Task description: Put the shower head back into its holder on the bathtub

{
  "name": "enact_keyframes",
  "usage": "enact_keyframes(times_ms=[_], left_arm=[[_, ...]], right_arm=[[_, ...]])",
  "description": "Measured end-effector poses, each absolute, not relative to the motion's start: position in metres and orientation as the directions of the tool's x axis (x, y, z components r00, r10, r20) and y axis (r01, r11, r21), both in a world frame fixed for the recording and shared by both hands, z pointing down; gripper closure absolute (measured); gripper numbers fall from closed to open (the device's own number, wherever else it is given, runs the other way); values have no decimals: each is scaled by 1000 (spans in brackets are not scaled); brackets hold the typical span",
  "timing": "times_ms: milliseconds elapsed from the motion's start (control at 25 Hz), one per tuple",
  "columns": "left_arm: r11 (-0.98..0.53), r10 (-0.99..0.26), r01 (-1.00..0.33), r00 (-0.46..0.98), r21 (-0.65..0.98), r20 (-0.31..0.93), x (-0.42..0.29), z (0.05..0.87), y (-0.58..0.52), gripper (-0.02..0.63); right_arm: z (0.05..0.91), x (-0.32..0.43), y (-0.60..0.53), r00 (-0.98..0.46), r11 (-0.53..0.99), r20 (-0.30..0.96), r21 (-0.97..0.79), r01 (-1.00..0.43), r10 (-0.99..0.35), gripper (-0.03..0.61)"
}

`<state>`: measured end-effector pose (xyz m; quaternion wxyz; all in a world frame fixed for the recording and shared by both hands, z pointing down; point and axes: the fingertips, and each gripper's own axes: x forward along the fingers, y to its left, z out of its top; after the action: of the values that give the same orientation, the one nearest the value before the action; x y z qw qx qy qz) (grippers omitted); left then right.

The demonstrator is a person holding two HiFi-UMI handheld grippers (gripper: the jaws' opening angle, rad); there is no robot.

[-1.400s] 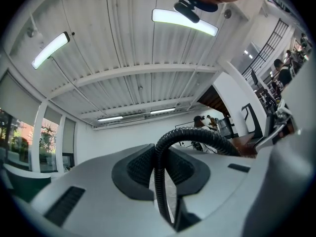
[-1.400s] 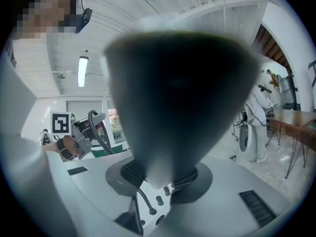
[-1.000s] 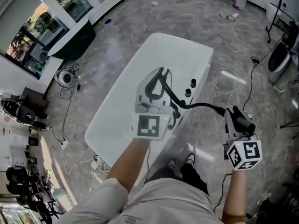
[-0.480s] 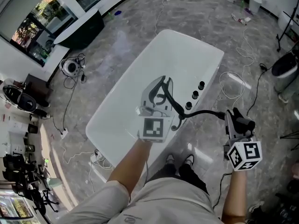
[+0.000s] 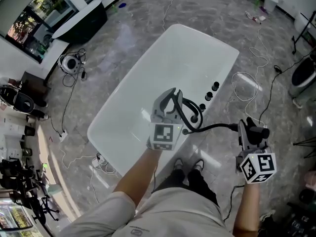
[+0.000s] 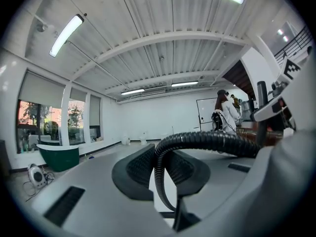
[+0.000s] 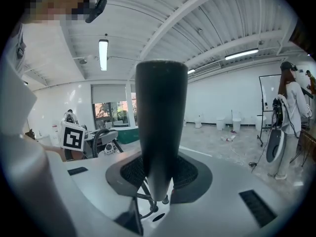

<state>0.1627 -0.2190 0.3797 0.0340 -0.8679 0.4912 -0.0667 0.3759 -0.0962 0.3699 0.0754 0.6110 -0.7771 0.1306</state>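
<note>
Looking down from the head view, I had my left gripper (image 5: 171, 98) over the near rim of the white bathtub (image 5: 148, 98), its jaws narrow and clamped on the black hose (image 5: 213, 128). That hose curled past three black knobs (image 5: 209, 96) on the rim and ran across to my right gripper (image 5: 250, 128). The right gripper was off the tub's side, above the floor, gripping the shower head (image 5: 258, 131).

In the left gripper view, the ribbed hose arched in from the right and dropped between my pads (image 6: 139, 168), which pressed on it from both sides. The gripper pointed about level across the room.

In the right gripper view, the shower head's dark handle stood upright between my pads (image 7: 190, 174). It was held fast with the jaws fairly wide around it, and a loop of hose lay below.
</note>
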Motion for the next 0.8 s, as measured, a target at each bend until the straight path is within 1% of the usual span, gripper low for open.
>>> enact_keyframes(times_ms=[120, 280, 480, 560, 640, 800], left_arm=[[-518, -855, -844, 511, -136, 85, 146, 379, -219, 560], [-509, -861, -854, 508, -108, 38, 121, 362, -218, 560], [-524, -850, -843, 526, -119, 17, 111, 338, -204, 560], [-529, -847, -843, 531, -100, 4, 106, 328, -198, 560], [-541, -839, -837, 544, -80, -12, 105, 317, -192, 560], [-553, -828, -828, 559, -93, -53, 102, 287, -180, 560]], right_arm=[[370, 368, -98, -246, 222, 278, -114, -968, -929, 456], [372, 350, -109, -273, 248, 274, -125, -961, -922, 456], [365, 336, -116, -297, 271, 267, -131, -954, -917, 456], [363, 332, -118, -307, 280, 260, -139, -950, -915, 456], [360, 328, -119, -318, 289, 251, -145, -946, -914, 456], [351, 317, -119, -342, 314, 233, -150, -938, -910, 456]])
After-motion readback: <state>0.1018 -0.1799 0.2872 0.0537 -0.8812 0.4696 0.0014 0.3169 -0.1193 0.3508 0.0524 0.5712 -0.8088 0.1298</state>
